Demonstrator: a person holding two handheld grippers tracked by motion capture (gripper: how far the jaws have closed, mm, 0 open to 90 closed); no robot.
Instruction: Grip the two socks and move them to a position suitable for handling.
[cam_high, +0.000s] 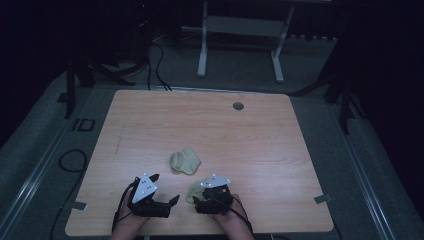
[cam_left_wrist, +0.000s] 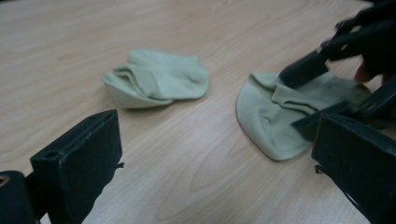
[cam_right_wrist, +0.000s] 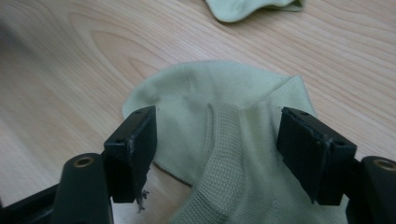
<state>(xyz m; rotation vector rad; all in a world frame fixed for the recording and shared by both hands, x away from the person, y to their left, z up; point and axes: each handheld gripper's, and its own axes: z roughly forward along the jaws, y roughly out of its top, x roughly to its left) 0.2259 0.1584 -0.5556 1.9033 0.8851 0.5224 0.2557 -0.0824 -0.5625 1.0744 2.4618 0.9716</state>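
Jaws of both grippers, left gripper and right gripper, stand apart over near sock.

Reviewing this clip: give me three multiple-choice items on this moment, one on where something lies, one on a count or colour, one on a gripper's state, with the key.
1. Where does the nearer sock lie?
A. under the right gripper
B. at the table's far edge
C. on the floor

2. How many pale green socks are on the table?
A. one
B. two
C. four

3. How do the right gripper's jaws stand?
A. clamped shut on a sock
B. shut on nothing
C. open, astride the sock

Key: 1 A, the high view shows it below that gripper; 2 B, a second, folded sock lies farther out; 3 C, the right gripper view shows both pads apart with cloth between them.
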